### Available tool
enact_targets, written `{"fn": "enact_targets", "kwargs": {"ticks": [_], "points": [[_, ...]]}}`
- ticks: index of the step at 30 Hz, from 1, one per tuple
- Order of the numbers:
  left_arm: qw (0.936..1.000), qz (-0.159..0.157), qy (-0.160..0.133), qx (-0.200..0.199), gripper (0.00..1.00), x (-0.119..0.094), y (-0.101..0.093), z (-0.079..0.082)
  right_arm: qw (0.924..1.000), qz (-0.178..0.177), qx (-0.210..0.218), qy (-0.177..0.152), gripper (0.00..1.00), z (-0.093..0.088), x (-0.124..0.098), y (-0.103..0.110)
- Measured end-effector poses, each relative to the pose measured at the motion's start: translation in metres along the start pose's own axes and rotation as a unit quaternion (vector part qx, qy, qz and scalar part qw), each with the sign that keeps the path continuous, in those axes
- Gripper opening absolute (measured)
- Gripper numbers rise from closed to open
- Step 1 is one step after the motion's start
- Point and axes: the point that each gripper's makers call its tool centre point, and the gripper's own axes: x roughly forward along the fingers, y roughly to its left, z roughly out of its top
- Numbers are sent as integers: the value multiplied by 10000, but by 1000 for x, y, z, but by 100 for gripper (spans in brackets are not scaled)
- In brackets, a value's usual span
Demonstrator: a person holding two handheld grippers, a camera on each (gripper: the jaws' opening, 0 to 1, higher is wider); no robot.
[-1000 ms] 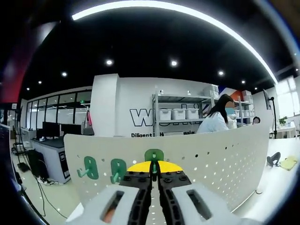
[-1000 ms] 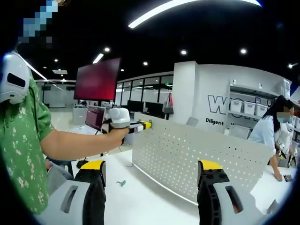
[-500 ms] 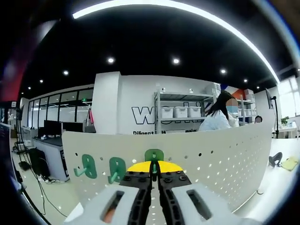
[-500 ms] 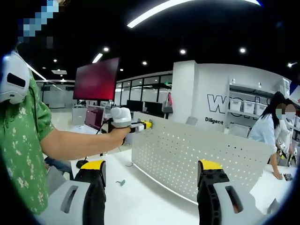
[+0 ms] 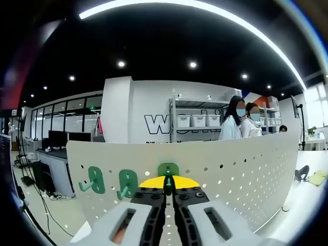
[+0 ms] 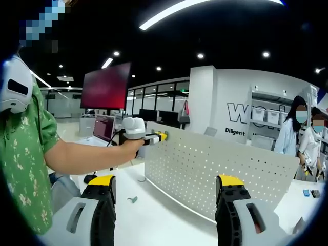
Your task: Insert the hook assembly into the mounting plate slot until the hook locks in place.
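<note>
My left gripper (image 5: 168, 186) is shut on a green hook (image 5: 168, 169), holding it against the face of the white perforated mounting plate (image 5: 241, 171), which stands upright. Two more green hooks (image 5: 95, 179) (image 5: 126, 182) hang on the plate to the left of it. In the right gripper view, the same plate (image 6: 215, 174) stands on a white table (image 6: 159, 220), and the left gripper (image 6: 149, 137), held by a person's hand, touches its upper left corner. My right gripper (image 6: 166, 189) hangs open over the table with nothing between its jaws.
A small green part (image 6: 132, 199) lies on the table in front of the plate. A person in a green patterned shirt (image 6: 25, 154) is at the left. Two people (image 6: 302, 138) stand behind the plate by shelving. Desks and monitors (image 5: 56, 141) are further back.
The left gripper has stayed shut on the hook at the plate, shifting only slightly. Behind the plate, a second person has joined the first. The right gripper has not moved.
</note>
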Motion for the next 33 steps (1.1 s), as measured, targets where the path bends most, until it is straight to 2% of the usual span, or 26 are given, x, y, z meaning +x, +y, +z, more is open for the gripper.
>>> {"fn": "enact_targets", "kwargs": {"ticks": [33], "points": [[9998, -12, 25, 200, 3, 4, 0, -6, 10000, 9, -21, 26, 81, -1, 2, 0]]}}
